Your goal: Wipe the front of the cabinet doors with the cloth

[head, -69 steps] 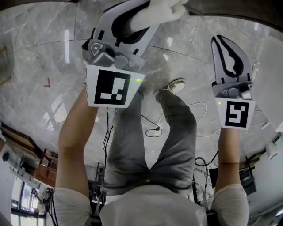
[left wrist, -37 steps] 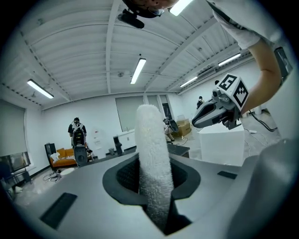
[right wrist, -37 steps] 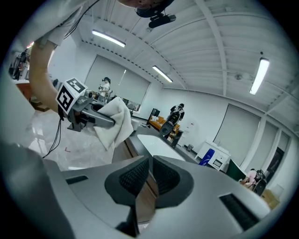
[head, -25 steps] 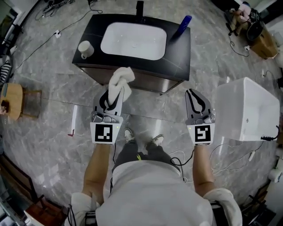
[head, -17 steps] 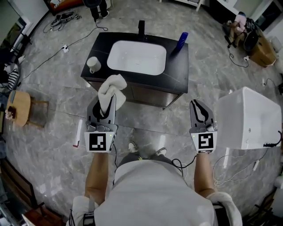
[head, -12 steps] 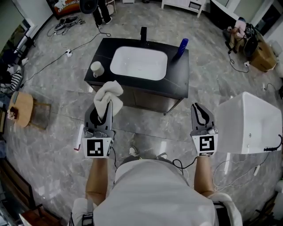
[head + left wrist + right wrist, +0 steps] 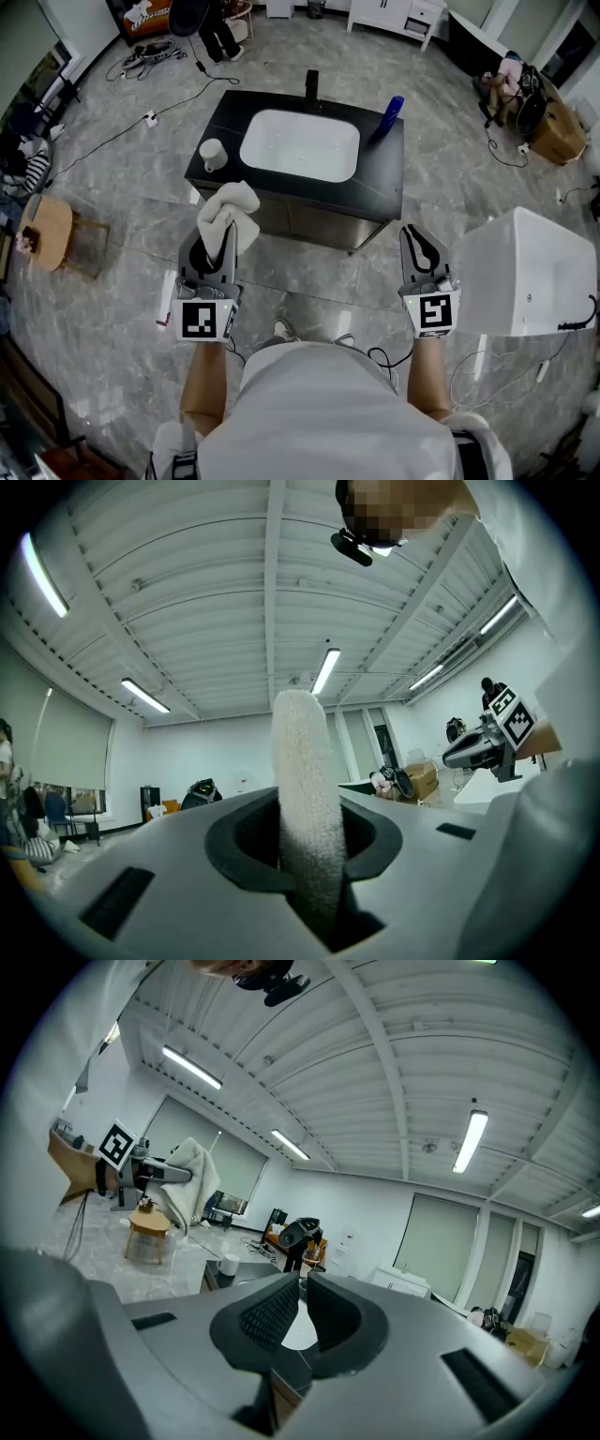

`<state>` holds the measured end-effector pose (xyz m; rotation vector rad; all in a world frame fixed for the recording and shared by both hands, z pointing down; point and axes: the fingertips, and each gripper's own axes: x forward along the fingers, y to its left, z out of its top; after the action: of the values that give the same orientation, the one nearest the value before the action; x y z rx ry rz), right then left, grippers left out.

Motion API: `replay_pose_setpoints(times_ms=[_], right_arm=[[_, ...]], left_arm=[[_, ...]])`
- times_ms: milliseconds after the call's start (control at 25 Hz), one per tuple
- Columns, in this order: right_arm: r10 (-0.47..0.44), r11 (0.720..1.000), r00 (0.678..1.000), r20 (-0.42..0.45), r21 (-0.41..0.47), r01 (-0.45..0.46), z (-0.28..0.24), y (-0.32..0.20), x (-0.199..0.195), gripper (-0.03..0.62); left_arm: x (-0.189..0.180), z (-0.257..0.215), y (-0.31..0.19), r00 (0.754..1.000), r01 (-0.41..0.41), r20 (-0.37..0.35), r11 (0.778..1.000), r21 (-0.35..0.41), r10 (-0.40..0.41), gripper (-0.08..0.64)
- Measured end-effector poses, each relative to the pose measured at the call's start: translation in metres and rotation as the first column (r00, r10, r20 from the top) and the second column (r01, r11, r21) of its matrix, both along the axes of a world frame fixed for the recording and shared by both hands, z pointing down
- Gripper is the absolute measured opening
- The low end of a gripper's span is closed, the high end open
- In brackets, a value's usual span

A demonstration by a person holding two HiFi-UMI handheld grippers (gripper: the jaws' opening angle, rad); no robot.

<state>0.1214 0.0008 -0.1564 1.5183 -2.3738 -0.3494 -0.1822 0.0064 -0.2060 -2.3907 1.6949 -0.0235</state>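
A dark vanity cabinet (image 7: 319, 221) with a black top and a white basin stands ahead of me; its brown door fronts face me. My left gripper (image 7: 223, 242) is shut on a white cloth (image 7: 230, 210), which bunches above its jaws just short of the cabinet's left front corner. In the left gripper view the cloth (image 7: 304, 799) stands upright between the jaws, which point up at the ceiling. My right gripper (image 7: 419, 247) hangs shut with nothing in it, in front of the cabinet's right corner, and its fingers (image 7: 272, 1316) nearly touch.
A white mug (image 7: 214, 153), a black faucet (image 7: 311, 82) and a blue bottle (image 7: 392, 111) stand on the vanity top. A big white box (image 7: 525, 272) sits at the right, a wooden stool (image 7: 42, 232) at the left. Cables trail over the grey marble floor (image 7: 122, 216).
The head view swung up from my legs and the floor to the cabinet, which then drew a little farther off. Both grippers kept their poses, the cloth still held.
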Motion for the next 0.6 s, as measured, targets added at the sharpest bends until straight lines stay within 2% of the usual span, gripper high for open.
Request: replay_pose_setpoints(times_ms=[280,400,600], right_arm=[[-0.01,1.0,1.0,-0.024,0.001,0.01,0.005,0.0,-0.013,0.051],[-0.004,1.0,1.0,-0.029,-0.01,0.004,0.005,0.001,-0.016,0.051],[0.006,1.0,1.0,-0.018,0.022,-0.006,-0.006,0.008,-0.016,0.051]], left_arm=[[-0.009,0.008,-0.007,1.0,-0.015,0.006,1.0,-0.006,0.015,0.104],[-0.004,0.007,-0.009,0.999,-0.031,0.011,0.999,0.004,0.031,0.104],[0.005,0.002,-0.006,0.998,-0.062,0.007,0.998,0.014,0.062,0.104]])
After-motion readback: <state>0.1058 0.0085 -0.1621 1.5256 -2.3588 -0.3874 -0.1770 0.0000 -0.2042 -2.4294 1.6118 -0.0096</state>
